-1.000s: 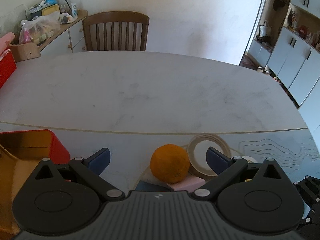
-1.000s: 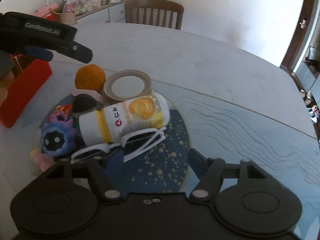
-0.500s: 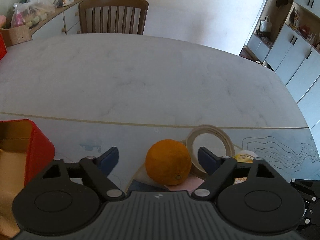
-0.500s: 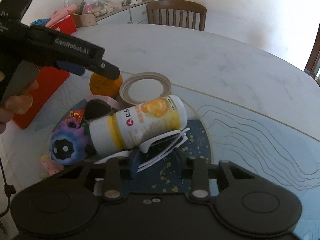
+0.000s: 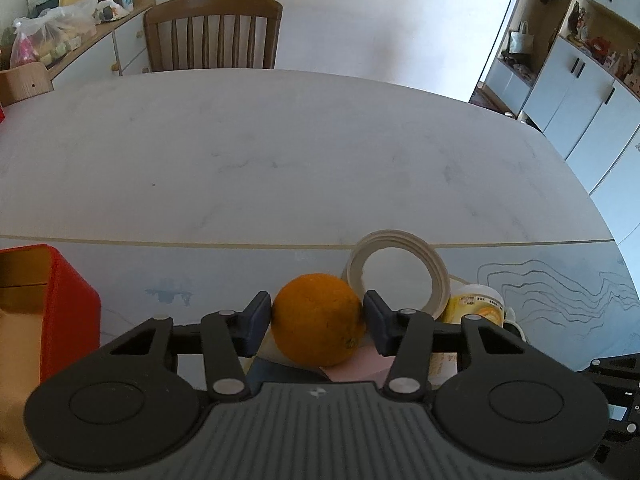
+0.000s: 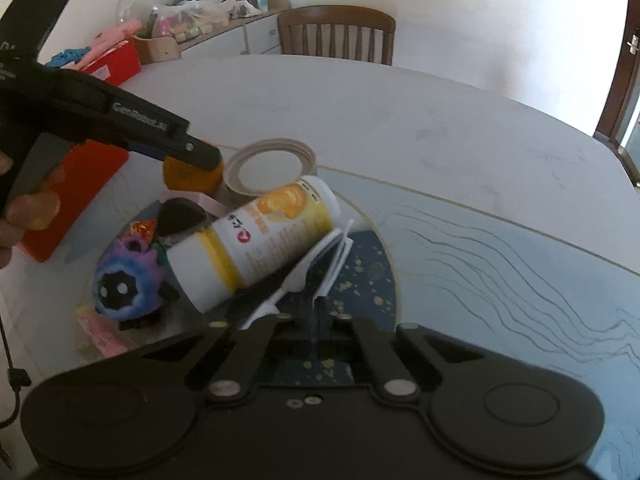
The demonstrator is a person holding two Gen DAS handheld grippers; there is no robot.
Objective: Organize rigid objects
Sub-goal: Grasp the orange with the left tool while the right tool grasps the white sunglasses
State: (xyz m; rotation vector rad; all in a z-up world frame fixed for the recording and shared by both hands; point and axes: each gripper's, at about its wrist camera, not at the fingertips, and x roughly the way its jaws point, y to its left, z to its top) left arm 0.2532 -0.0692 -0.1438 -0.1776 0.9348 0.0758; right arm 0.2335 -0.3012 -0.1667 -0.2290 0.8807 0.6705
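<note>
An orange (image 5: 316,320) sits between the pads of my left gripper (image 5: 318,312). Its jaws are closing, and both pads touch the fruit's sides. From the right wrist view the same gripper (image 6: 200,156) covers the top of the orange (image 6: 188,178). My right gripper (image 6: 314,308) is shut on the thin white-framed glasses (image 6: 336,252), which lie on a dark blue speckled mat (image 6: 368,280). Against the glasses leans a yellow and white bottle (image 6: 260,240) on its side. Behind the orange stands a beige tape ring (image 5: 396,276).
An open red box (image 5: 68,312) stands left of the pile. A blue and purple plush toy (image 6: 124,284), a pink block (image 5: 360,364) and small packets crowd the mat's left side. A wooden chair (image 5: 212,32) is at the table's far edge.
The left jaws have closed in from wide open onto the orange. The right jaws have closed from open onto the glasses, which have shifted toward that gripper.
</note>
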